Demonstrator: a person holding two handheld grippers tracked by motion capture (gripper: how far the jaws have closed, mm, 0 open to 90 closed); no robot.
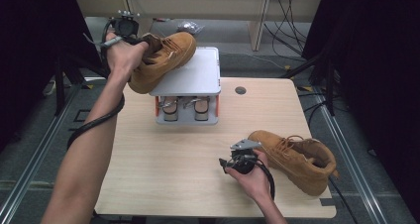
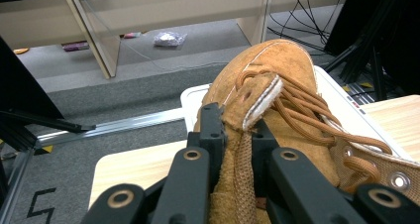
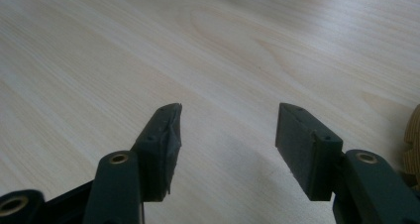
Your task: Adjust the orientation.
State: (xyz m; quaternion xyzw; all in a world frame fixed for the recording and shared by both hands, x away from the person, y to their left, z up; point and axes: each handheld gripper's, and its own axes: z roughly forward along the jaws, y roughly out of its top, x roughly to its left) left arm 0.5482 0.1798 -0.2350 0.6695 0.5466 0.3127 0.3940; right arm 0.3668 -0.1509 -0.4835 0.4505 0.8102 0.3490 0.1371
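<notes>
suede heel tab [image 2: 242, 159] sits pinched between left gripper [image 2: 233, 130] jaws.

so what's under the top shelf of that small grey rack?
Under the grey rack's top shelf a pair of sandals sits on the lower tier, toes facing the camera. Their back halves are hidden by the shelf and by the boot resting on it.

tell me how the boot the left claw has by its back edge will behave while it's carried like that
The boot will probably sag and swing: the left claw pinches only the soft suede at its heel collar, which already looks creased. It likely feels toe-heavy, since the thick sole hangs beyond the grip, over the rack's top shelf. Suede should resist slipping, though the loose laces may snag.
</notes>
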